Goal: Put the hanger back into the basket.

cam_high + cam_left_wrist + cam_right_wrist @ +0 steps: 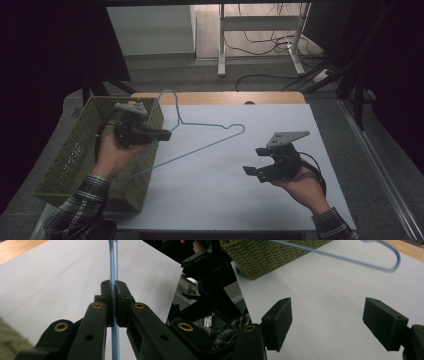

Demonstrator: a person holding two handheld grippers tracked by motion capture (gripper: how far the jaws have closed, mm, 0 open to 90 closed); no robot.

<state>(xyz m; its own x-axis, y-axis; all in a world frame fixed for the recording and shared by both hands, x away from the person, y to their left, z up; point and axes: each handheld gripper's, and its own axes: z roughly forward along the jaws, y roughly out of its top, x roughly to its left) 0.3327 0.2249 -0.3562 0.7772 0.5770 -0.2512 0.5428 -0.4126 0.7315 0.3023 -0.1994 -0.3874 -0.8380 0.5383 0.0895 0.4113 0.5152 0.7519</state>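
Carrying a blue wire hanger [205, 139] over the white table sheet [240, 190], with a woven basket [75, 155] on the left edge, seems to be the step in hand; judged destination: the basket.

Woven basket: sits under and behind the left gripper [159, 133], half off the sheet, rim high on the near side. Hanger will likely need tilting to clear that rim.

Hanger: airborne, hook [170, 100] above the basket's far corner, its wire triangle reaching out ahead of the left jaws toward table centre. In the left gripper view the wire [113, 270] runs straight out between the jaws.

Left gripper: clenched on the hanger's wire, pads pinching it flat. Thin wire may pivot in the pinch, so keep the wrist slow.

Right gripper [254, 161]: jaws spread apart, nothing between them; the hanger's rounded corner [393, 262] hangs ahead of and above its jaws, well apart.

Room: open sheet between the two grippers; wooden table edge [220, 97] beyond the hanger.
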